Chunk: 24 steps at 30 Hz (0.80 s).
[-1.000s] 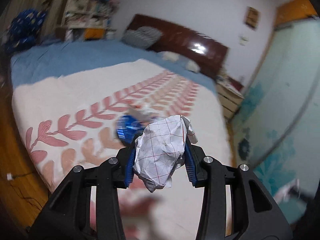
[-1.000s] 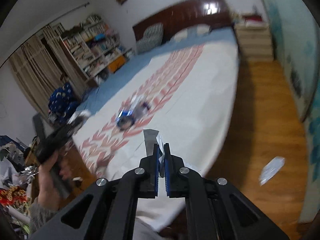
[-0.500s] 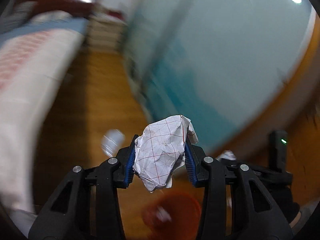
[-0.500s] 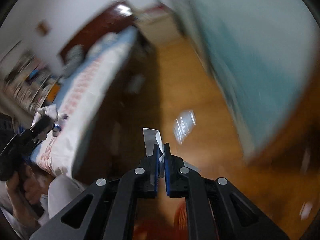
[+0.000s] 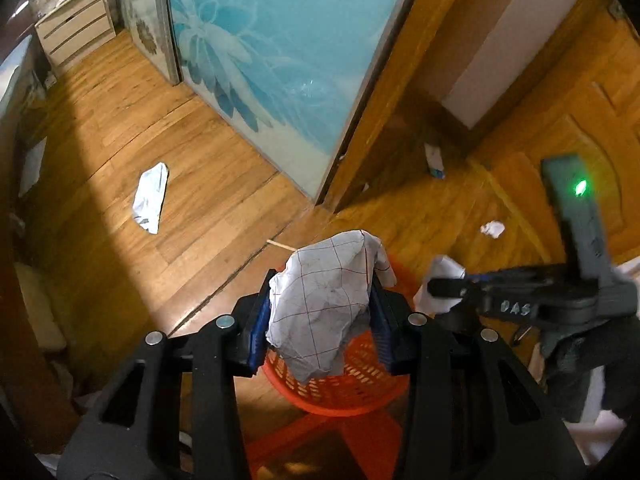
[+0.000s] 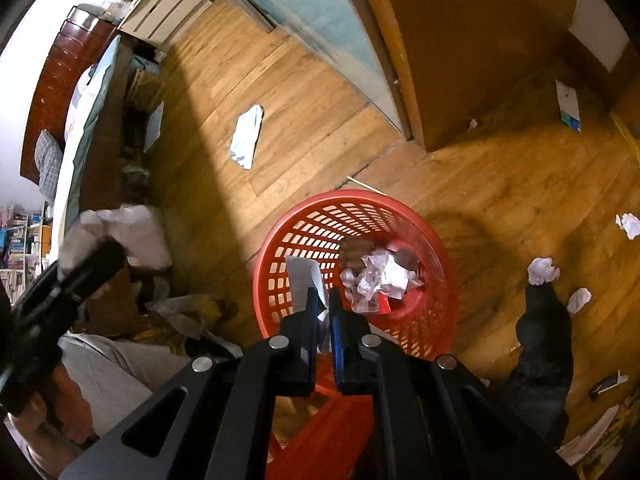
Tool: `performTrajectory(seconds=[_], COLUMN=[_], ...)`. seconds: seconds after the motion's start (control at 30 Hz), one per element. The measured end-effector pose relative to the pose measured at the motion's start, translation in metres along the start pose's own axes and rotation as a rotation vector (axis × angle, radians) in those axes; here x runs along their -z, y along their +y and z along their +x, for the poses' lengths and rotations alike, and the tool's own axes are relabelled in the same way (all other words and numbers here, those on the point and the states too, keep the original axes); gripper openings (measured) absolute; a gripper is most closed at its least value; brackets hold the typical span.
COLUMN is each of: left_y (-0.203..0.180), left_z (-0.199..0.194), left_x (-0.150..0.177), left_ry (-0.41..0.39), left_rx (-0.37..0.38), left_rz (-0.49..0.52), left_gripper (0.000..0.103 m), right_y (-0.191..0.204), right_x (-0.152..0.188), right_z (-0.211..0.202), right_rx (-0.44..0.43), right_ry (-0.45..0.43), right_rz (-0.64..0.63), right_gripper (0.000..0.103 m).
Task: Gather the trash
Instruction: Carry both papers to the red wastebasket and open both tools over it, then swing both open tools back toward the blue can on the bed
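My left gripper (image 5: 318,320) is shut on a crumpled ball of grid paper (image 5: 320,304) and holds it above the red mesh basket (image 5: 360,388). My right gripper (image 6: 325,312) is shut on a thin white paper scrap (image 6: 304,280) over the same basket (image 6: 432,304), which holds crumpled paper (image 6: 380,276) and brown scraps. The right gripper also shows at the right of the left wrist view (image 5: 452,286). The left gripper with its paper shows at the left of the right wrist view (image 6: 86,256).
Loose trash lies on the wooden floor: a flat white wrapper (image 6: 247,136), paper balls (image 6: 542,270) (image 6: 628,224), a card (image 6: 568,106). A blue glass sliding door (image 5: 280,40) and wooden door frame (image 5: 384,92) stand beyond. The bed edge (image 6: 86,120) is at left.
Both grippers swung away from the bed toward the floor and now hang over the red basket. Each still holds its paper.
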<state>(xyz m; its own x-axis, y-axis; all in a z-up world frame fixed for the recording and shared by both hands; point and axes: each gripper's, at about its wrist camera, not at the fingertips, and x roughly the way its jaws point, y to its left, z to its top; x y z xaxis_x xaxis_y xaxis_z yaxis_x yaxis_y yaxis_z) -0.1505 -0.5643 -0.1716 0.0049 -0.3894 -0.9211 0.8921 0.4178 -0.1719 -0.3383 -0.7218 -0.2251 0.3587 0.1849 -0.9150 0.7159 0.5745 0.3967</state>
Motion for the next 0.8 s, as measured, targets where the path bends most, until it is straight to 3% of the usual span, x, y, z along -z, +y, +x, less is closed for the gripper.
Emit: performTrajectory(seconds=[0.03, 0.07, 0.1, 0.13, 0.17, 0.33, 0.53, 0.7, 0.8], left_y=[0.0, 0.0, -0.001, -0.003, -0.008, -0.012, 0.0, 0.047, 0.097], left_z=[0.003, 0.005, 0.004, 0.005, 0.004, 0.001, -0.021, -0.087, -0.15], left_x=[0.001, 0.002, 0.003, 0.005, 0.005, 0.007, 0.007, 0.014, 0.031], left_ry=[0.013, 0.026, 0.032, 0.04, 0.045, 0.045, -0.023, -0.209, -0.366], left_rx=[0.007, 0.014, 0.018, 0.014, 0.01, 0.012, 0.023, 0.007, -0.076], left_rz=[-0.01, -0.019, -0.02, -0.016, -0.01, 0.008, -0.017, -0.152, -0.269], left_gripper=[0.044, 0.047, 0.05, 0.058, 0.066, 0.076, 0.077, 0.077, 0.078], right_y=[0.002, 0.007, 0.014, 0.017, 0.018, 0.018, 0.034, 0.088, 0.141], right_x=[-0.002, 0.001, -0.001, -0.001, -0.003, -0.008, -0.007, -0.007, -0.006], right_z=[-0.001, 0.0, 0.005, 0.004, 0.002, -0.009, -0.017, -0.026, -0.03], right_rx=[-0.002, -0.001, 0.001, 0.004, 0.007, 0.026, 0.043, 0.049, 0.037], right_ry=[0.003, -0.005, -0.015, -0.028, -0.041, -0.064, -0.081, -0.126, -0.147], right_rz=[-0.005, -0.008, -0.01, -0.01, -0.011, 0.008, -0.018, -0.152, -0.268], right_gripper=[0.012, 0.023, 0.05, 0.06, 0.063, 0.063, 0.063, 0.064, 0.064])
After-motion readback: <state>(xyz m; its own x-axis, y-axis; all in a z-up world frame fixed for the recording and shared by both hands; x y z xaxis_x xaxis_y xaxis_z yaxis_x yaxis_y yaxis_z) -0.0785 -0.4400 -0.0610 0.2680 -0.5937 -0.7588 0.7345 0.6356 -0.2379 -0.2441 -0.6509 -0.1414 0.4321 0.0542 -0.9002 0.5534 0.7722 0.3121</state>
